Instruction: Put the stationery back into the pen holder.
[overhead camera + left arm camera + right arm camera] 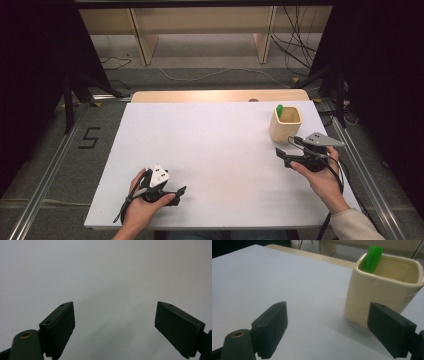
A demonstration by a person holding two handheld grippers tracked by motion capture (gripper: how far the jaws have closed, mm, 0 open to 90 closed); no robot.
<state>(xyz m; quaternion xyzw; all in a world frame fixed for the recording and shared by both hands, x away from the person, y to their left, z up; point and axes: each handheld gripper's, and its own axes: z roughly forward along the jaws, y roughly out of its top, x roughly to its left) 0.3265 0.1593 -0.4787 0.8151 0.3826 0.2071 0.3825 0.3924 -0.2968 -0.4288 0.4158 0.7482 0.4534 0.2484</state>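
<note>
- A cream square cup [285, 125] stood on the white board [215, 150] toward its far right corner, just ahead of the right gripper [289, 151].
- A green stick [279, 110] leaned upright inside the cup against its far left corner, with its top above the rim.
- In the right gripper view, the cup [384, 290] sat near and to the right, its lower right side partly behind the right-hand jaw; the green stick [373, 258] rose from the cup's back left corner.
- The right gripper [327, 327] had its jaws spread wide, with nothing between them but bare white board [274, 282]; it touched neither the cup nor the stick.
- The right hand [322, 180] held that gripper low over the board at the right edge, jaws pointing left and toward the cup, with the grey plate on top.
- The left gripper [181, 191] rested near the front edge of the board, left of centre, held by the left hand [142, 205], and was well apart from the cup.
- In the left gripper view, the left gripper [115, 325] also had its jaws wide apart and held nothing; plain white board [107, 272] lay ahead of them.
- A pale wooden table edge [220, 95] showed beyond the board's far side.
</note>
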